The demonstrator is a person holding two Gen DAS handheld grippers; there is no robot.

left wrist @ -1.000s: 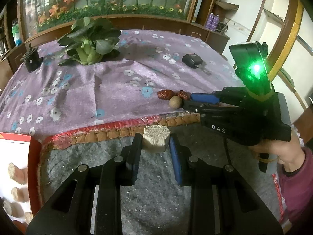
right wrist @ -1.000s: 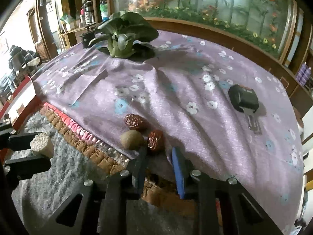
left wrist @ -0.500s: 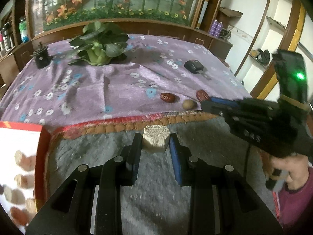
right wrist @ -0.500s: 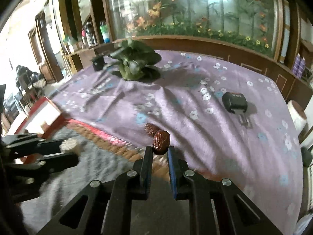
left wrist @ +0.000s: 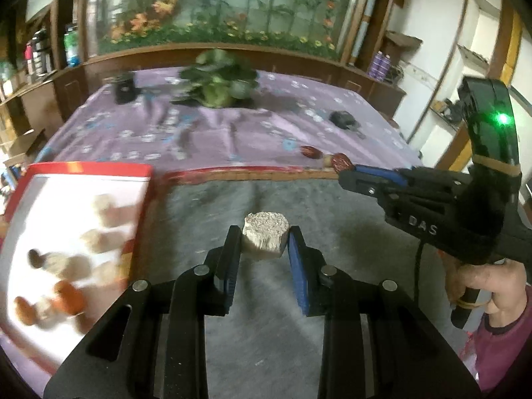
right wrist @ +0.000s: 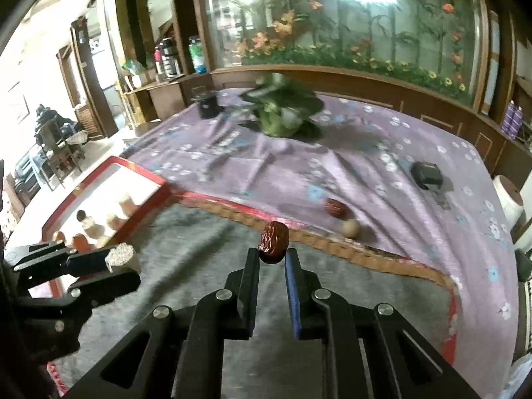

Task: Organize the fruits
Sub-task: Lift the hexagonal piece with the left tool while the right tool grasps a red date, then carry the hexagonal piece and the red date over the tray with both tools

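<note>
Jaws: left gripper (left wrist: 265, 242) clamps pale chunk (left wrist: 265, 238) | right gripper (right wrist: 271, 256) pinches red date (right wrist: 273, 241), just closed

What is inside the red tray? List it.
Inside the red tray: several pale chunks and reddish-brown fruits on a white floor. Blur hides their exact count, and the left tongs cover its near corner.

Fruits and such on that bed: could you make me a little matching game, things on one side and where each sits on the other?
Things:
1. red date
2. pale cut chunk
3. round tan fruit
4. leafy greens

Places:
A. far end of the purple cloth
B. clamped in the left tool
C. clamped in the right tool
D. on the cloth beside another date

Pairs: 1-C, 2-B, 3-D, 4-A
</note>
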